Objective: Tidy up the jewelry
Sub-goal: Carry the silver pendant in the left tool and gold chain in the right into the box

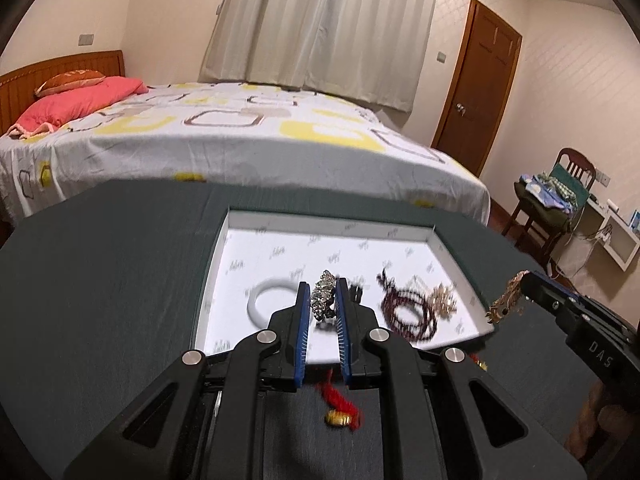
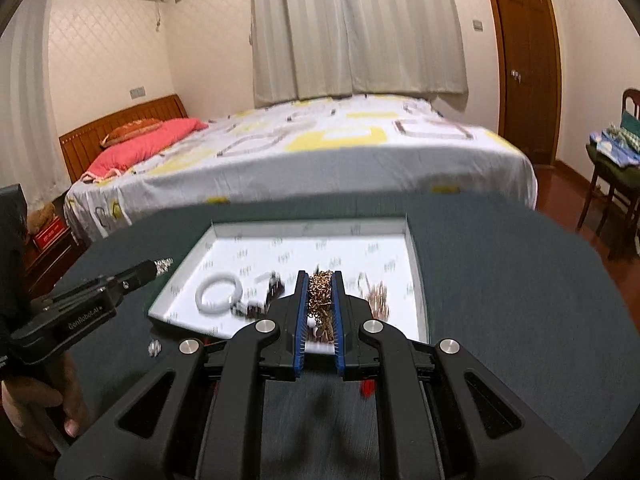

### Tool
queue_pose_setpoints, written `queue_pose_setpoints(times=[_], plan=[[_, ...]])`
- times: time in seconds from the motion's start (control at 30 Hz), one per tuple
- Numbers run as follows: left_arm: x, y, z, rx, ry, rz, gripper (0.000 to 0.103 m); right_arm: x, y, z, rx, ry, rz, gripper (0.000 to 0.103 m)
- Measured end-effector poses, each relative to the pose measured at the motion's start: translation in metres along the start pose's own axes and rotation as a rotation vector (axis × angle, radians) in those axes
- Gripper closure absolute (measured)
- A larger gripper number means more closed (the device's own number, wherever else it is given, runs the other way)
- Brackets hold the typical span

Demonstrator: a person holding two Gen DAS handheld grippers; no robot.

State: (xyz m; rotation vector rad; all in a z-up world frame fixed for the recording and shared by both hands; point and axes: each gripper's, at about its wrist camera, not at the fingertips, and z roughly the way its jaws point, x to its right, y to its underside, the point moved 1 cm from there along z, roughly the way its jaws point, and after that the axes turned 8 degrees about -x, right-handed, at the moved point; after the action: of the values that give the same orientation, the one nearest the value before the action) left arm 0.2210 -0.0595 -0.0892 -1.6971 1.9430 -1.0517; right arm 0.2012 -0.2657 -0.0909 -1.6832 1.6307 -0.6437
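Note:
A white shallow tray (image 1: 236,232) lies on the dark green table; it also shows in the right wrist view (image 2: 412,248). My left gripper (image 1: 323,286) is shut on a silver sparkly piece (image 1: 322,298) above the tray's near part. My right gripper (image 2: 320,278) is shut on a gold chain (image 2: 319,296) above the tray's near edge; the chain also shows in the left wrist view (image 1: 505,300). In the tray lie a white bangle (image 1: 272,302) (image 2: 219,292), a dark red bead string (image 1: 404,306) and a gold piece (image 1: 444,298).
A red tassel with a gold coin (image 1: 340,408) lies on the table (image 1: 100,280) in front of the tray. A small silver item (image 2: 154,347) lies left of the tray. A bed (image 1: 224,136) stands behind the table, a chair (image 1: 556,196) at right.

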Motion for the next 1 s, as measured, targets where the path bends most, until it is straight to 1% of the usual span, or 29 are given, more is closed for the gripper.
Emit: queue_pose_setpoints(times=[0.17, 0.33, 0.4, 0.53, 0.67, 0.87, 1.0], plan=[[0.002, -0.028, 0.011, 0.048, -0.008, 0.021, 0.089, -0.002, -0.031, 0.009, 0.063, -0.003, -0.020, 0.092], [0.001, -0.050, 0.035, 0.067, -0.024, 0.033, 0.089, -0.003, -0.053, 0.031, 0.100, -0.003, -0.034, 0.091], [0.000, -0.055, 0.048, 0.056, -0.033, 0.039, 0.089, -0.001, -0.058, 0.046, 0.103, -0.001, -0.035, 0.091], [-0.007, -0.059, 0.083, 0.003, -0.053, 0.036, 0.089, 0.006, -0.058, 0.083, 0.052, 0.011, -0.023, 0.091], [-0.016, -0.055, 0.118, -0.081, -0.066, 0.032, 0.089, 0.009, -0.052, 0.116, -0.017, 0.024, -0.026, 0.091], [-0.025, -0.049, 0.144, -0.182, -0.069, 0.014, 0.089, 0.013, -0.041, 0.152, -0.129, 0.036, -0.021, 0.091], [-0.027, -0.048, 0.151, -0.215, -0.077, 0.020, 0.089, 0.017, -0.037, 0.163, -0.180, 0.049, -0.006, 0.091]])
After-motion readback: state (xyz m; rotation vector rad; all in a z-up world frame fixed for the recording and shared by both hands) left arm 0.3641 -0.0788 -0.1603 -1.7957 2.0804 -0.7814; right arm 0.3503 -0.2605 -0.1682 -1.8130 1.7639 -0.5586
